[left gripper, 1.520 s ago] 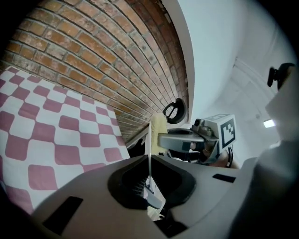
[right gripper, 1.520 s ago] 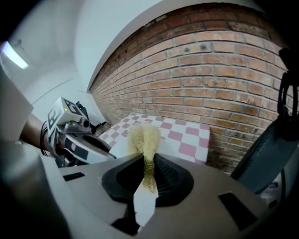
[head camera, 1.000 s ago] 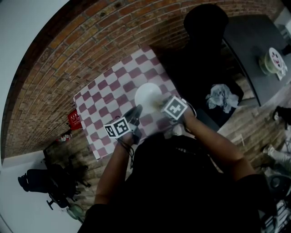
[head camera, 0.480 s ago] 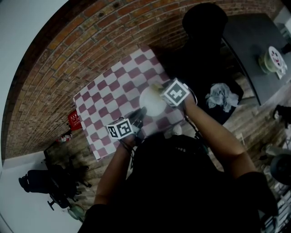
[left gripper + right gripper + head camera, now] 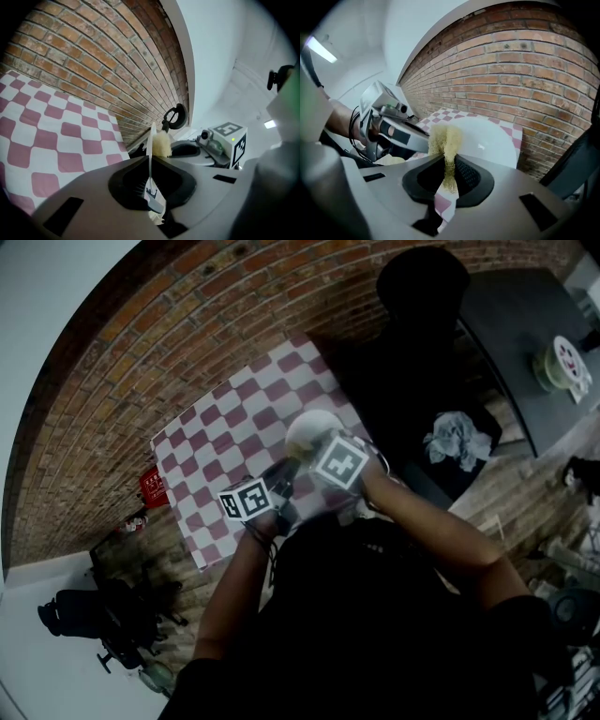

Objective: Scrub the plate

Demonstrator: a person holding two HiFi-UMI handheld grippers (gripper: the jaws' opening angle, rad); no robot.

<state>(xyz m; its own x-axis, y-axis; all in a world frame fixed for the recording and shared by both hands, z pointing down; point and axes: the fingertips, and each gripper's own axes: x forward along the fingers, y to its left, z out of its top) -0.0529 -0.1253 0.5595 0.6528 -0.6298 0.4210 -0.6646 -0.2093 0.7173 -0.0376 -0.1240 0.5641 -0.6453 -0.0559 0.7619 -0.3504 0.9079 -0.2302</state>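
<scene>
Head view: white plate (image 5: 314, 427) is up on edge over the right part of the checkered-cloth worktop (image 5: 216, 442), right in front of the person, with both claws crowded in on it. Can't tell whether its lower rim touches the cloth. Left claw (image 5: 150, 161) is clenched on the plate's rim. Left gripper view shows the plate edge-on, a thin white line running upright into the closed jaws. Right claw (image 5: 449, 161) is clenched on a yellow scrub pad (image 5: 445, 138), which is pinched between the jaws with its frayed end sticking out forward. Right gripper view has that end against the plate's white face, close to where the left claw grips. From the left gripper view the pad sits just behind the plate's edge, touching it. Brick wall (image 5: 187, 324) runs behind the worktop. Grey rag (image 5: 455, 439) lies well apart, off to the right.
</scene>
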